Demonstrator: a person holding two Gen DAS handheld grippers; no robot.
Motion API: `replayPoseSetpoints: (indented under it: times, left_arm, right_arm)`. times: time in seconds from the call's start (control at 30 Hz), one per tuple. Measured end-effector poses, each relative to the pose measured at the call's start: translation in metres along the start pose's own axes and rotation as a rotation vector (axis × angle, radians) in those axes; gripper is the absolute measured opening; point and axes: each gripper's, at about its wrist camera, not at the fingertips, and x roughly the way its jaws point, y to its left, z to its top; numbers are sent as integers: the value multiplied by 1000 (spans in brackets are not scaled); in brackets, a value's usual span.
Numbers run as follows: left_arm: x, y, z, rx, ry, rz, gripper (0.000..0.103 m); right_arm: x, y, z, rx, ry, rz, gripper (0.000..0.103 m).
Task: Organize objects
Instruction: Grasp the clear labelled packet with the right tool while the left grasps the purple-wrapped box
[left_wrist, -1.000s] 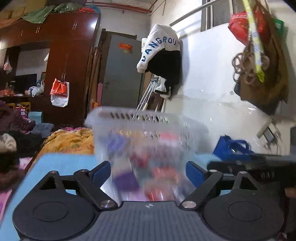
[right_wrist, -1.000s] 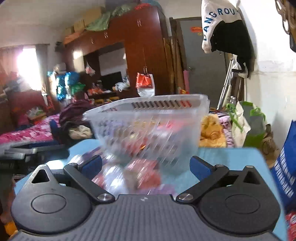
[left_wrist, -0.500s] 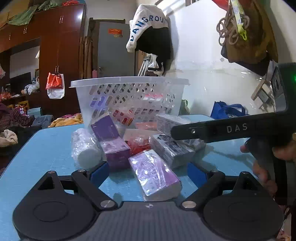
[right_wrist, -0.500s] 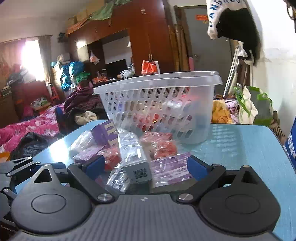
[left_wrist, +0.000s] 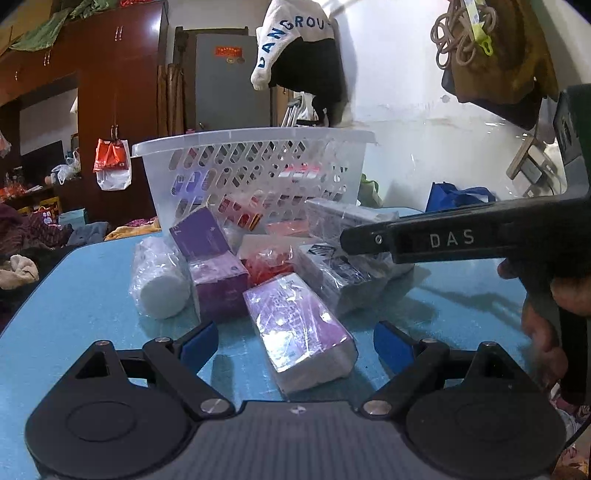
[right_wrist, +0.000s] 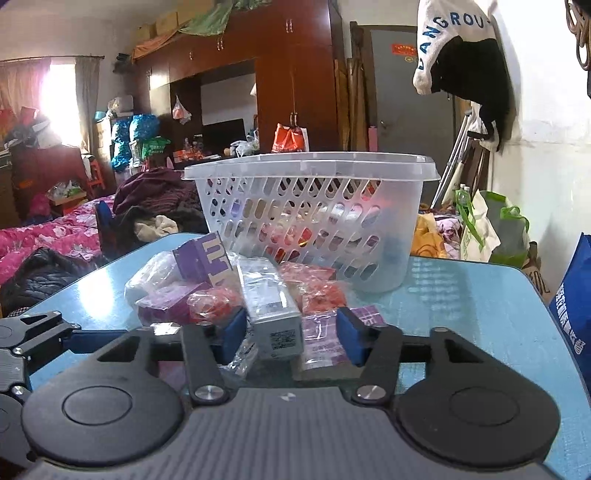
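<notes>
Several wrapped packs lie heaped on the blue table (left_wrist: 74, 295) in front of a clear slotted basket (left_wrist: 251, 136) that holds more packs. My left gripper (left_wrist: 295, 345) is open, low over the table, and a purple-and-white tissue pack (left_wrist: 295, 325) lies between its blue fingertips without touching them. My right gripper (right_wrist: 293, 334) has its jaws closing around a grey wrapped pack (right_wrist: 269, 306). Its left pad is at the pack's side; a gap still shows on the right. In the left wrist view its black finger (left_wrist: 424, 240) reaches over that grey pack (left_wrist: 340, 273).
A white roll (left_wrist: 159, 277), purple boxes (left_wrist: 218, 273) and red packets (right_wrist: 317, 288) crowd the heap. The basket (right_wrist: 310, 162) stands at the table's far side. A person's hand (left_wrist: 546, 317) holds the right gripper. A blue bag (right_wrist: 576, 295) hangs off the table's right edge.
Both views have dropped from the basket toward the packs on the table. The right gripper's fingers have drawn in from wide open to close around the grey pack. The left fingers keep their spread.
</notes>
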Motion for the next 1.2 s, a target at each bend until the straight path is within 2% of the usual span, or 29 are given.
replayPoseSetpoints:
  times: [0.1, 0.37, 0.4, 0.43, 0.53, 0.9, 1.2]
  left_arm:
    - [0, 0, -1, -3, 0, -7, 92]
    - [-2, -1, -1, -7, -17, -5, 92]
    - [-2, -1, -1, -8, -19, -4, 87]
    - [-2, -1, 0, -3, -21, 3, 77]
    - [-1, -5, -2, 31, -21, 18, 57]
    - [-21, -3, -3, 23, -121, -31, 55]
    - [-23, 4, 0, -2, -148, -35, 55]
  right_arm:
    - [1, -1, 0, 8, 1, 10, 37]
    - [-4, -3, -1, 25, -40, 11, 36]
    - [-5, -4, -1, 27, -44, 11, 36]
    - [-5, -4, -1, 31, -48, 14, 36]
    - [-5, -5, -1, 39, -53, 21, 36]
    - [-7, -7, -1, 46, -82, 27, 36]
    - [-10, -6, -2, 42, -105, 21, 36]
